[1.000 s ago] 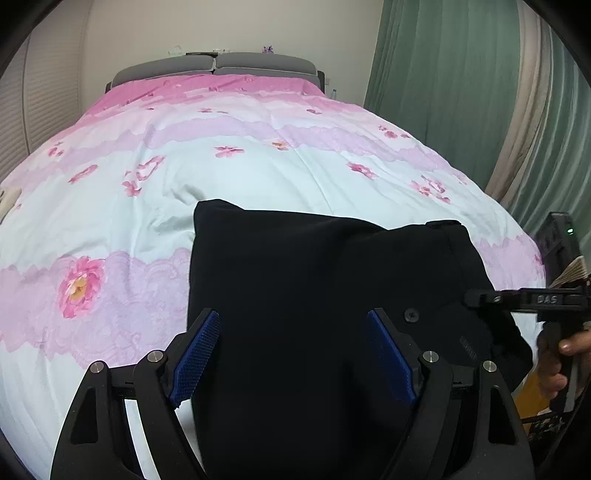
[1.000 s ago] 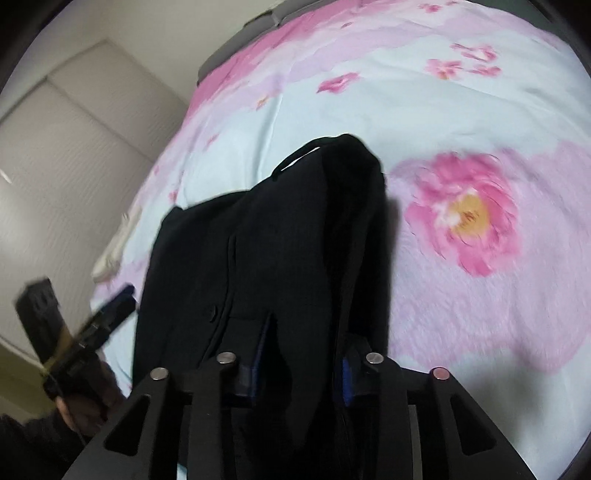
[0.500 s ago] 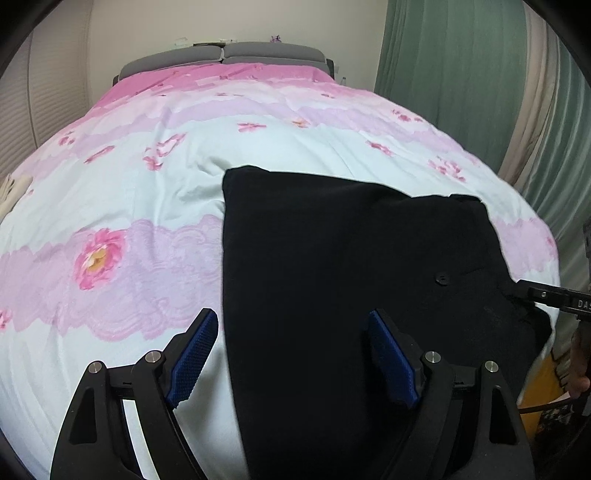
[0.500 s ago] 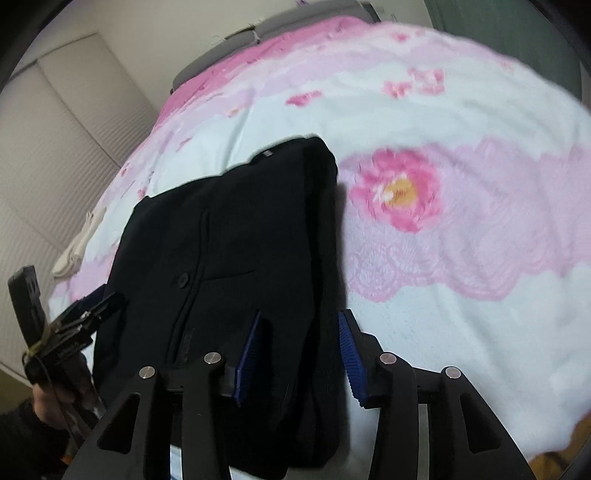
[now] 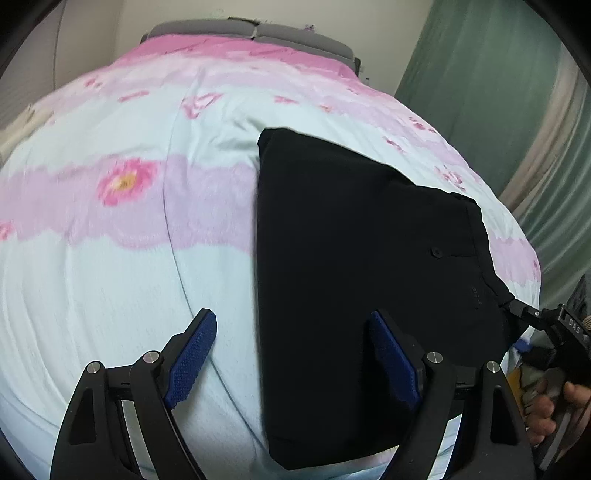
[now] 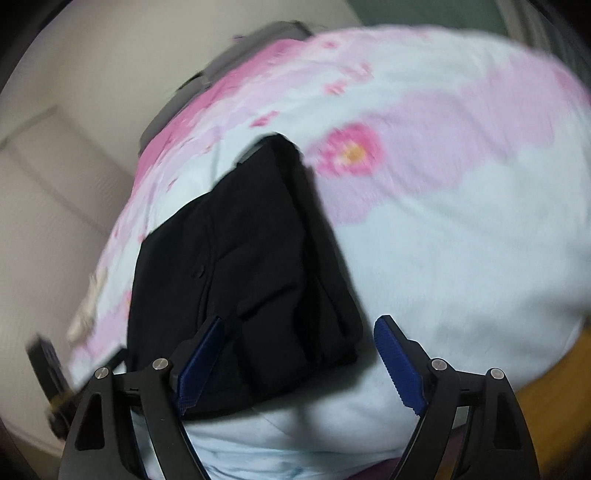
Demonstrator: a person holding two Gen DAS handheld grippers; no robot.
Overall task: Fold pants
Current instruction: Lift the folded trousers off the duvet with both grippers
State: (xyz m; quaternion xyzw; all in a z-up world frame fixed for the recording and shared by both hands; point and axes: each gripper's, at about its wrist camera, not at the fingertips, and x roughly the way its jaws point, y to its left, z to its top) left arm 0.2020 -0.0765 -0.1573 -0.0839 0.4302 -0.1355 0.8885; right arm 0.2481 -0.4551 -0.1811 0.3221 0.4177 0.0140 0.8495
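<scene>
The black pants [image 5: 362, 266] lie folded into a flat rectangle on the pink and white floral bed cover [image 5: 110, 258], near the bed's front edge. A button shows near the waistband. My left gripper [image 5: 295, 354] is open and empty, above the pants' near left edge. My right gripper [image 6: 299, 354] is open and empty, just above the near corner of the pants [image 6: 251, 266]. In the left wrist view the right gripper [image 5: 546, 321] shows at the pants' right edge, held by a hand.
The grey headboard [image 5: 251, 31] is at the far end of the bed. Green curtains [image 5: 498, 92] hang on the right. A pale wall and closet panels [image 6: 44, 184] are on the left. A small white cloth [image 6: 88, 306] lies on the bed's left side.
My right gripper has opened and let go of the pants, which now lie flat. Both grippers have pulled back toward the bed's front edge; the left one shifted left.
</scene>
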